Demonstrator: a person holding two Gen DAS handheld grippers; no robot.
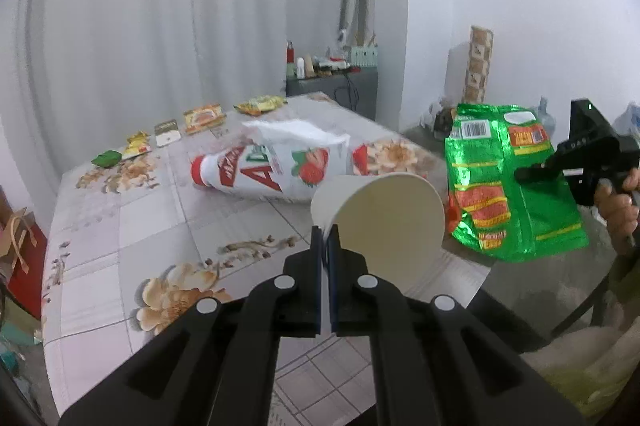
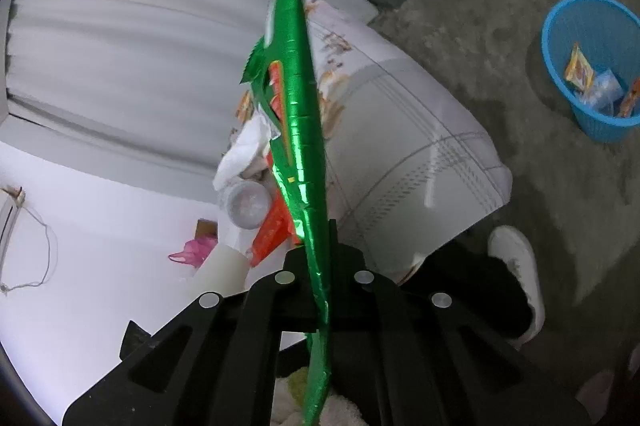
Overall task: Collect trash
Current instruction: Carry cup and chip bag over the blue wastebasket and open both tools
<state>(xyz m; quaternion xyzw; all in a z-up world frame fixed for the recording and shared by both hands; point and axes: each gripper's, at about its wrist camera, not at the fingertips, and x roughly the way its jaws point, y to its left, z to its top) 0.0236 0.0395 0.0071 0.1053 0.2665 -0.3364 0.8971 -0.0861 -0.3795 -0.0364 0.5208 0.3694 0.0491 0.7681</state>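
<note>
1. Left wrist view: the left gripper [image 1: 325, 238] points down toward the table, its two fingers pinched together on the rim of a white paper cup [image 1: 384, 222], which tips on its side with the mouth facing the camera, above the near part of the table.
2. Off to the right in that view, the right gripper [image 1: 532, 173] comes in from the side with a hand [image 1: 616, 203] wrapped round its grip; its fingers are clamped on a shiny green snack bag [image 1: 516, 185] that hangs past the table's edge.
3. Right wrist view shows that bag edge-on, running up between the closed black fingers [image 2: 344, 266], so the clamp on the foil is plain.
4. Behind the cup lies a large white strawberry-printed bag [image 1: 272, 165] on its side, just beyond the cup. Along the far edge sits a row of small wrappers [image 1: 200, 119], well apart from both grippers.
5. A floral tablecloth [image 1: 132, 209] covers the table. White curtains [image 1: 160, 5] hang behind, with a cluttered grey cabinet [image 1: 332, 85] in the corner.
6. On the rough grey floor stands a blue basket [image 2: 596, 65] already holding a few wrappers, well apart from the table. A white shoe [image 2: 520, 266] shows near the table's corner.
</note>
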